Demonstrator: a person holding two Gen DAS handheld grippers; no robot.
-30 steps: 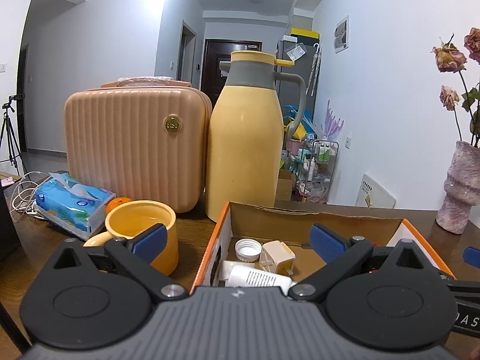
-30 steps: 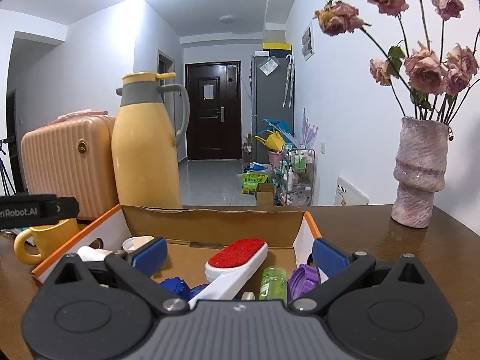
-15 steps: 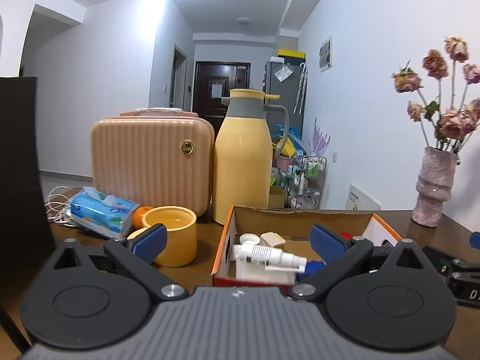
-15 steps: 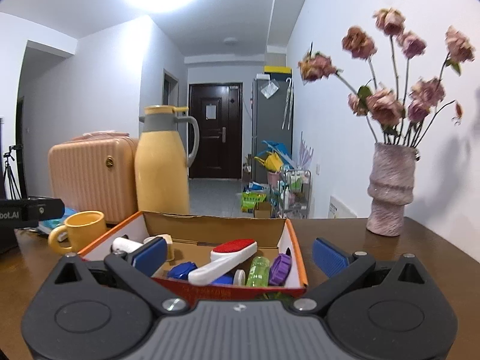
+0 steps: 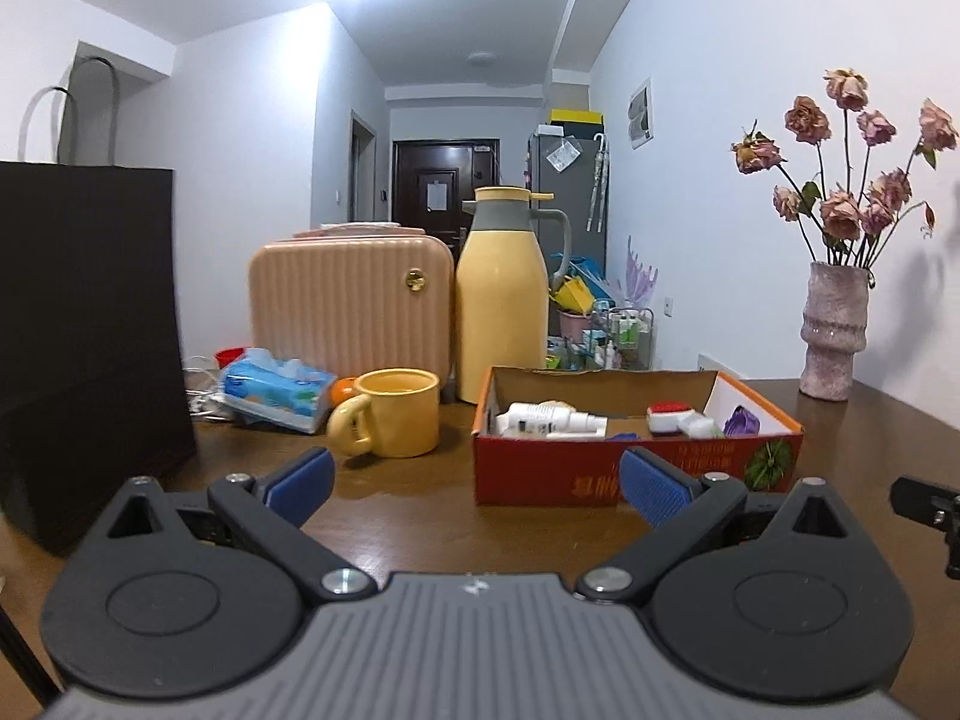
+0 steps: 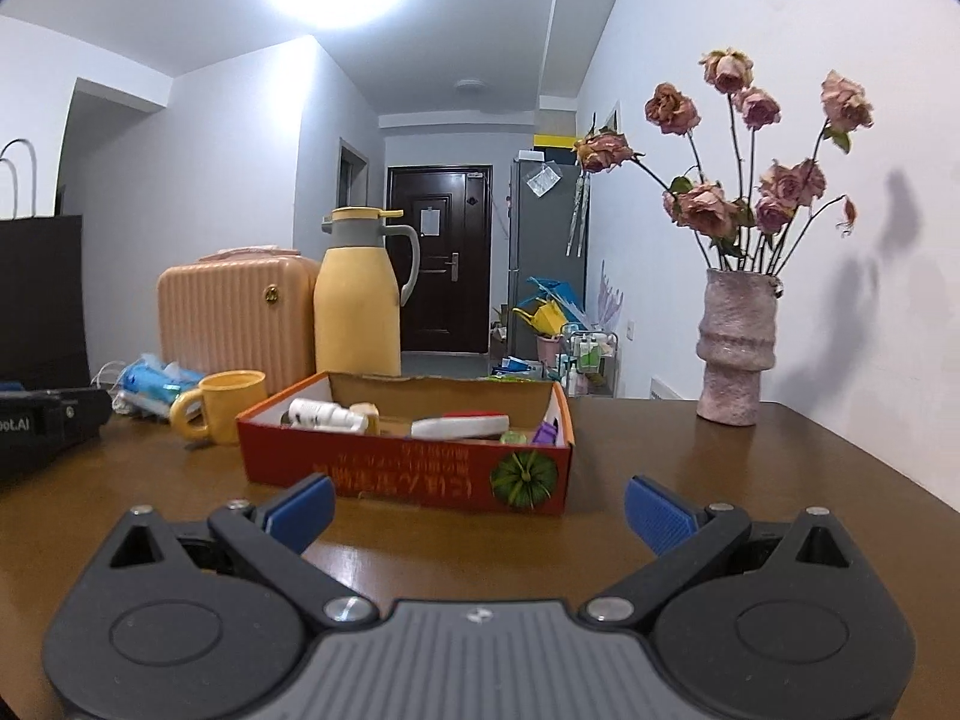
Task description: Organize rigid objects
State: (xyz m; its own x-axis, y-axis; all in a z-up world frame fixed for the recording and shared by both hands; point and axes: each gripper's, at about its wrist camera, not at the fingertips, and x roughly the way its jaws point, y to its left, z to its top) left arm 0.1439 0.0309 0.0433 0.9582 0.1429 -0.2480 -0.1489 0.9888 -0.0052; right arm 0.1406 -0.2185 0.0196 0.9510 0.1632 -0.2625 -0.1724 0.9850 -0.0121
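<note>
Cardboard box (image 5: pixel 636 471) sits on the brown table (image 5: pixel 420 516), ahead of both tools and nearer the far edge than the near one; its red front wall carries print and a green pumpkin picture at the right end. Inside it I see a white bottle (image 5: pixel 549 418) lying on its side at the left end, a white brush with a red pad (image 5: pixel 675 416) toward the right, and something purple (image 5: pixel 741 422) against the right wall. From the right wrist view I also pick out a small green item (image 6: pixel 513 437) beside the purple one, though I cannot tell what it is.

My left gripper (image 5: pixel 477 483) hangs above the table in front of the box with its blue-padded fingers (image 5: pixel 300 483) spread wide, nothing between them. My right gripper (image 6: pixel 477 507) is the same: jaws apart, empty, clear of the box's near wall.

Left of the box stands a yellow mug (image 5: pixel 393 412), handle turned toward me, with an orange fruit (image 5: pixel 342 389) and a blue tissue pack (image 5: pixel 276 387) just behind it. A peach ribbed case (image 5: pixel 351 300) and a yellow thermos jug (image 5: pixel 503 300) stand side by side along the far edge. A black paper bag (image 5: pixel 84 324) fills the left edge, and a pink vase of dried roses (image 6: pixel 735 348) stands at the far right corner.
</note>
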